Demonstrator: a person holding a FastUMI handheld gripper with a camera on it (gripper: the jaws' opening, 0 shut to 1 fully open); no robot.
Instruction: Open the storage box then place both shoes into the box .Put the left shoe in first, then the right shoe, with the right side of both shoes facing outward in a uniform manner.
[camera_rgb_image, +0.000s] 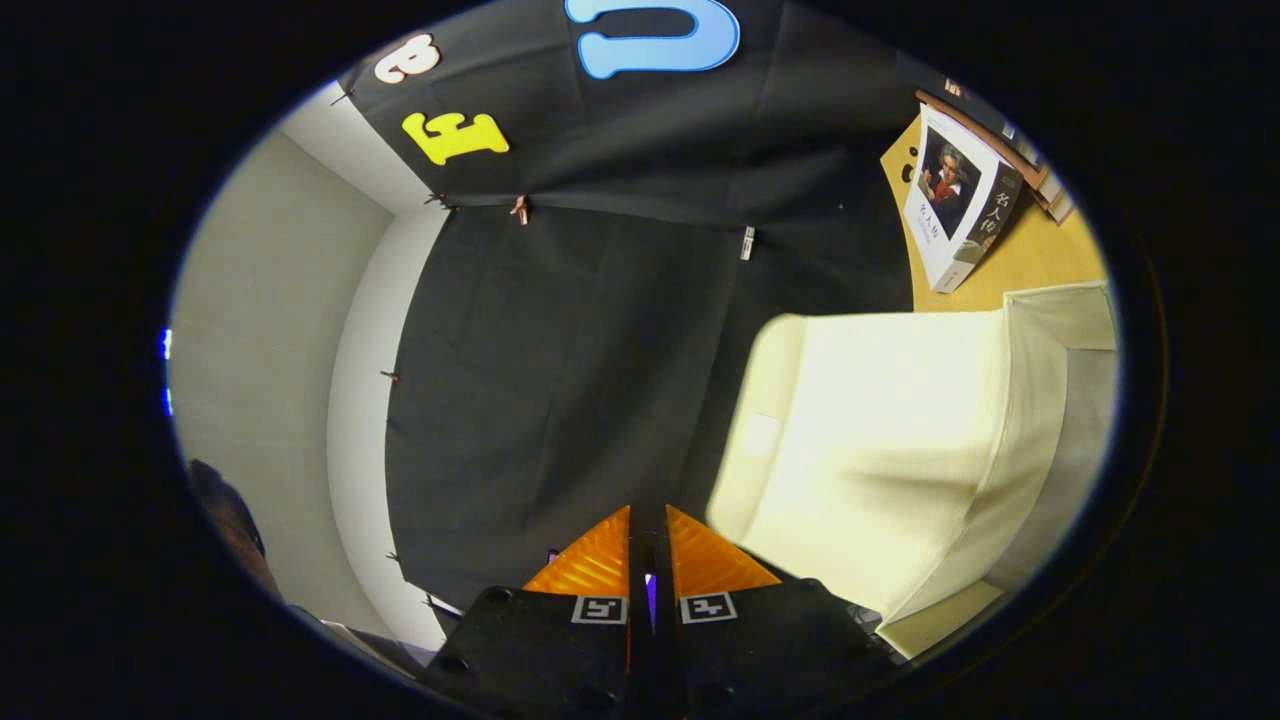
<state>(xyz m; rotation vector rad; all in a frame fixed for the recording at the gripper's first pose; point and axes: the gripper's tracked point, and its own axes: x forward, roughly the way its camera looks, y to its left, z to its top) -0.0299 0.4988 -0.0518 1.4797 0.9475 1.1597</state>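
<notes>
Up close, at lower centre of the frame: gripper (648, 545), fingers pressed together with only a thin slit between the tips, pinching nothing. Ridged wedge-shaped pads, each with a small square marker at its base.

Just right of the fingertips and reaching to the right edge: storage box (880, 440), cream-coloured, fabric-like and smooth, with soft rounded corners and a stitched seam along one side. Small pale patch on the face nearest the fingers. Flap or lid (1070, 320) of the same cream material at its upper right; open or closed, cannot tell. Lower right part of the box cut off.

Under and behind the box, upper right: wooden tabletop (1030, 255), light tan. On it, a book (955, 205) with a white cover and a portrait, tilted, touching the box or not unclear. More flat things stacked beyond the book, too small to make out.

Straight ahead of the fingers: black cloth wall (560, 380), creased, pinned with small clips. Left of it, a plain pale wall (270, 350) with a white corner strip. Lower left, a dark blurred shape, not identifiable.
</notes>
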